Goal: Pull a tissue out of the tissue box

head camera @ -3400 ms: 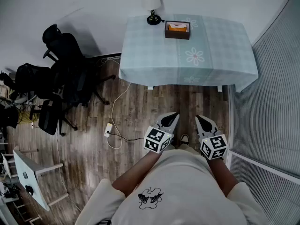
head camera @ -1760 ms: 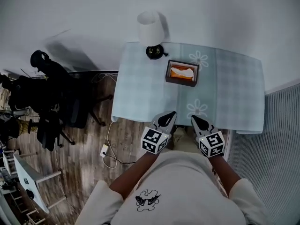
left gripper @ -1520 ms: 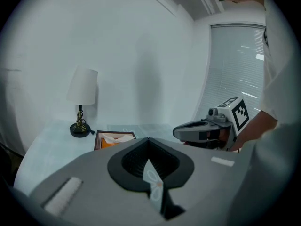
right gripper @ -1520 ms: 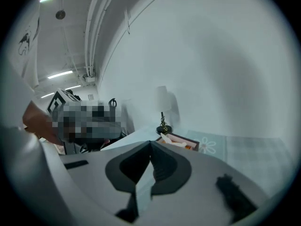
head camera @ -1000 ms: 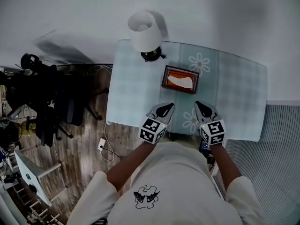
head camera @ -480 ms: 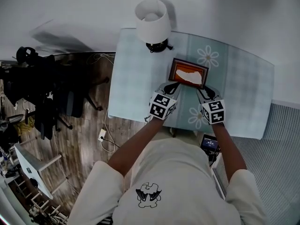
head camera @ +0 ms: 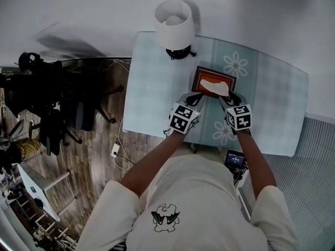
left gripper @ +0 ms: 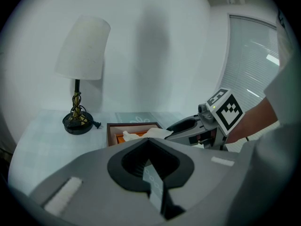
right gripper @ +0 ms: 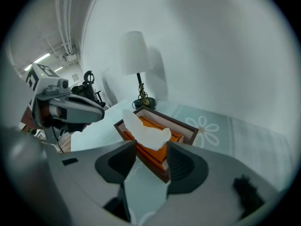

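Tablecloth (head camera: pixel 157 77); right tongs (right gripper: pixel 151 146) opening, nothing between, just before tissue (right gripper: pixel 143 128).

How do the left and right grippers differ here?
The left gripper has shut, empty fingers; the right gripper has fingers opening, the tissue just ahead of their gap. The left sits at the tissue box's left corner, the right at its right. Both aim at the box.

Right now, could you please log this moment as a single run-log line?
left gripper: shut, empty | right gripper: jaws opening, nothing between them yet, tissue just ahead | tissue: sticking out of tissue box
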Available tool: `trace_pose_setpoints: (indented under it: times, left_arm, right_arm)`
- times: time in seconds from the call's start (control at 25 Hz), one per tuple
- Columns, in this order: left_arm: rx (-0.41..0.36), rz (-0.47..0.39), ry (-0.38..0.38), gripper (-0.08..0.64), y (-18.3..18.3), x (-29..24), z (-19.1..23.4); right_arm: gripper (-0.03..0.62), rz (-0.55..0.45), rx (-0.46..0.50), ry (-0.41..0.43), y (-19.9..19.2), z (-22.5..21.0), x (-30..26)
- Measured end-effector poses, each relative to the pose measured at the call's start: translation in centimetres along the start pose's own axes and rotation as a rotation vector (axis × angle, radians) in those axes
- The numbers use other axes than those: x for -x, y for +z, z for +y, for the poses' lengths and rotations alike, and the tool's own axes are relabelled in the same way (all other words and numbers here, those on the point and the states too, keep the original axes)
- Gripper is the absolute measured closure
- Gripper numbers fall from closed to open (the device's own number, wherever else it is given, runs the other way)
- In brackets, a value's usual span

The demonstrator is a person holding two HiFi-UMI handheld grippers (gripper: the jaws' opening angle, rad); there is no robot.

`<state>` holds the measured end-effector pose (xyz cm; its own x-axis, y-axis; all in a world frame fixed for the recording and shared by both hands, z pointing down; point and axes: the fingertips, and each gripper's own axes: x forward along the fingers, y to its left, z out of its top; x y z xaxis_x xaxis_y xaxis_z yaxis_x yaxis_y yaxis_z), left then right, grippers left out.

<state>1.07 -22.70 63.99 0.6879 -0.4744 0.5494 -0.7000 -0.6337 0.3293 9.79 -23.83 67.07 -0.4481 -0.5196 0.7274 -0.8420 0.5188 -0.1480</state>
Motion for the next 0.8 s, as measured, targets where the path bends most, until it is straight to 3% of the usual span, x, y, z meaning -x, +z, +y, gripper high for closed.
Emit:
trace_pose_setpoints:
  times: [0.16,0.2,0.24,0.28,0.56,0.8]
  left_arm:
    - [0.002,-0.004,-0.006,0.557,0.2,-0.1,-0.1]
    - [0.002,-0.005,-0.008,0.557,0.3,-0.2,-0.2]
    - [0.002,-0.005,-0.009,0.557,0.4,-0.2,-0.2]
    - [0.002,-0.005,-0.010,0.557,0.4,-0.1,-0.2]
    - [0.008,-0.006,-0.011,0.557,0.4,0.2,-0.1]
    - [-0.036,-0.015,-0.011,0.557,1.0,1.5,-0.6]
  right_arm:
    - [0.410,0.004,-0.014,-0.004,0.0,-0.1,-0.4]
    - [0.456,0.002,-0.016,-0.006,0.1,-0.1,-0.4]
    - [0.554,-0.002,-0.021,-0.010,0.1,-0.1,-0.3]
    - [0.574,-0.008,-0.027,-0.013,0.3,-0.1,-0.1]
    - [0.577,-0.023,-0.046,-0.027,0.6,0.0,0.5]
    - [0.577,-0.080,-0.054,-0.020,2.2,1.2,3.4]
